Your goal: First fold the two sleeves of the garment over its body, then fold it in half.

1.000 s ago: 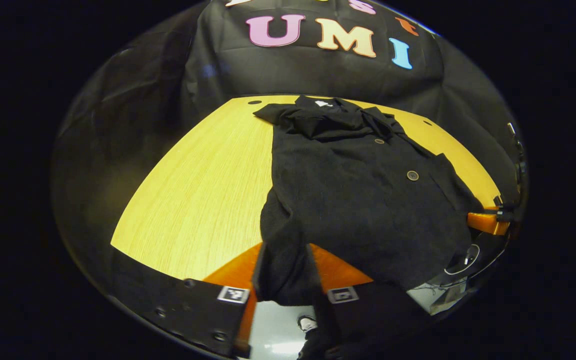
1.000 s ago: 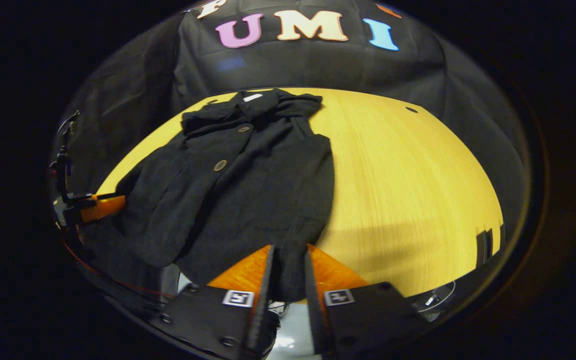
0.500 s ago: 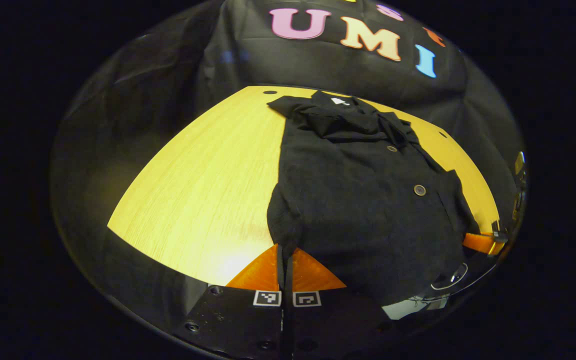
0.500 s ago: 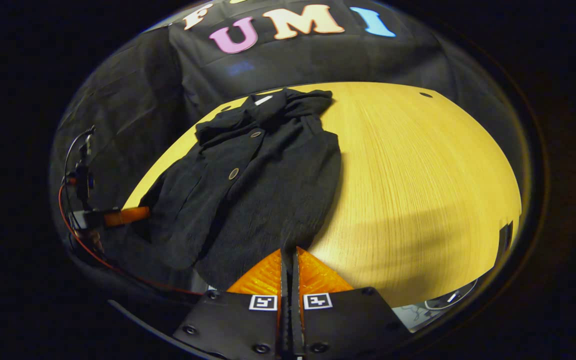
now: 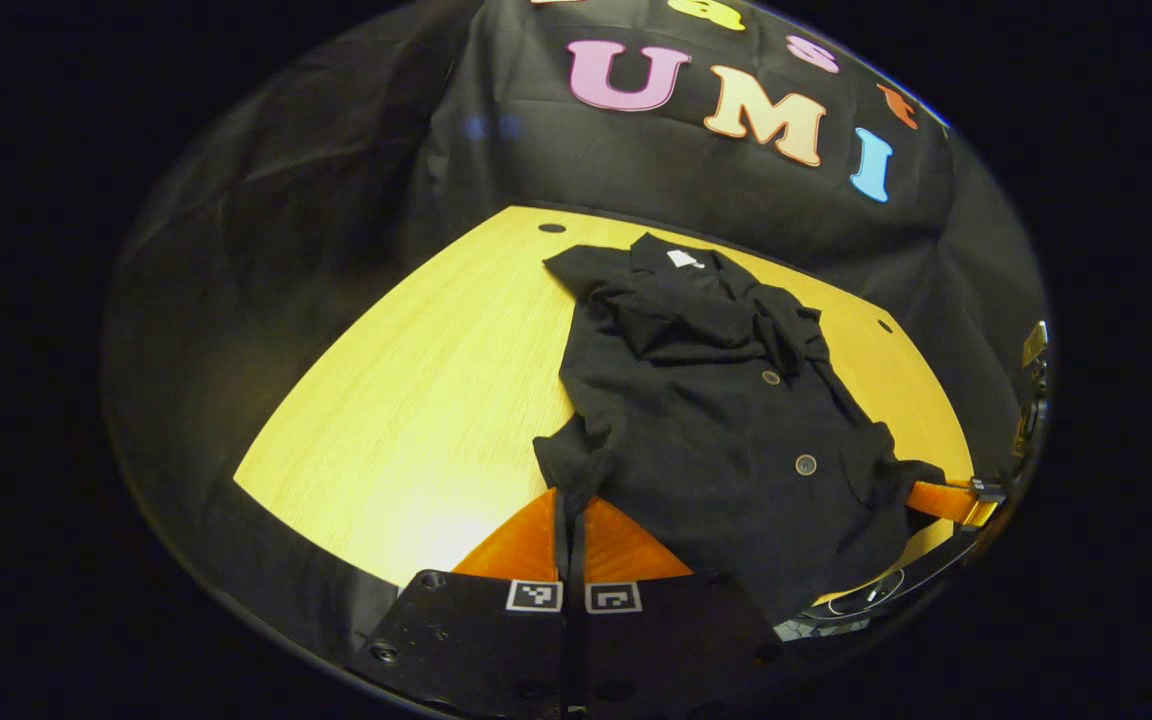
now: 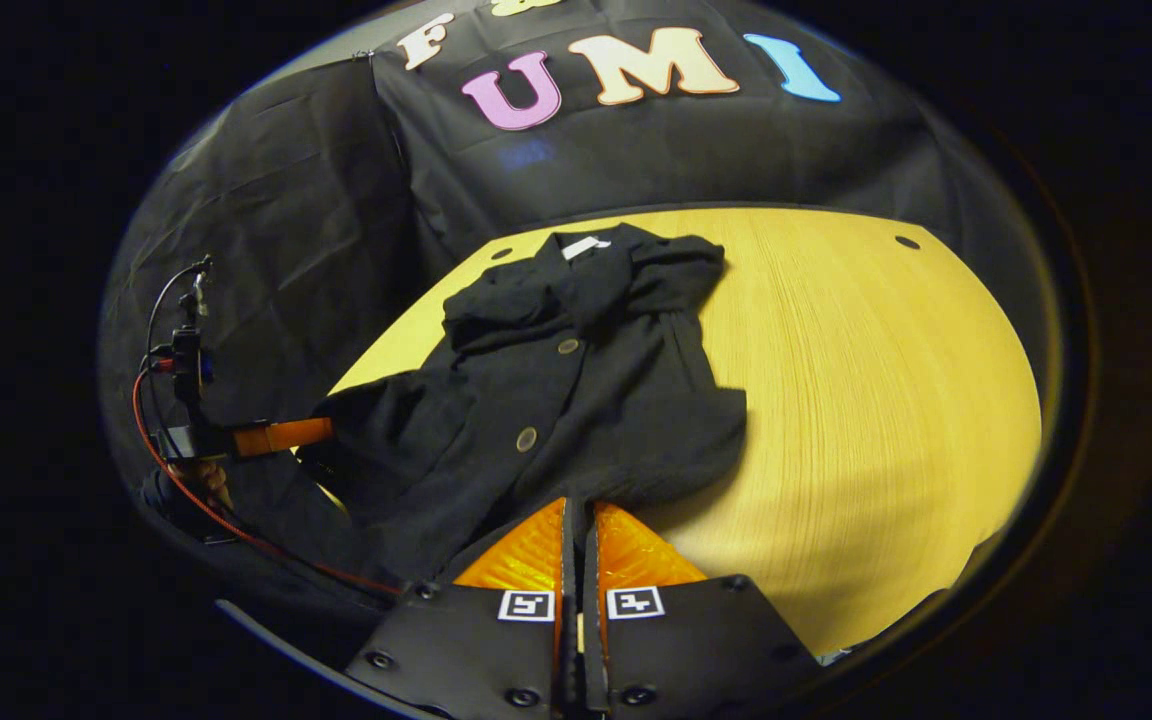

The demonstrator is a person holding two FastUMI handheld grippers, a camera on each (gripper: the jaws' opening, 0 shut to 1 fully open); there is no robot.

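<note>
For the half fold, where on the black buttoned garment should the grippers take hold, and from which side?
Grip the bottom hem corners of the black buttoned garment, coming from the near table edge. The collar lies at the far side of the yellow wooden table, so the hem is nearest. The left gripper and right gripper appear shut on those corners, well placed to carry the hem toward the collar.

The right claw (image 6: 576, 515) at 6 o'clock has its orange fingers (image 6: 526, 555) pressed together on the near hem of the black garment (image 6: 576, 390). The garment lies on the yellow bench (image 6: 866, 400), collar toward 12 o'clock. At 9 o'clock the left claw (image 6: 321, 432) meets the other hem corner.
</note>
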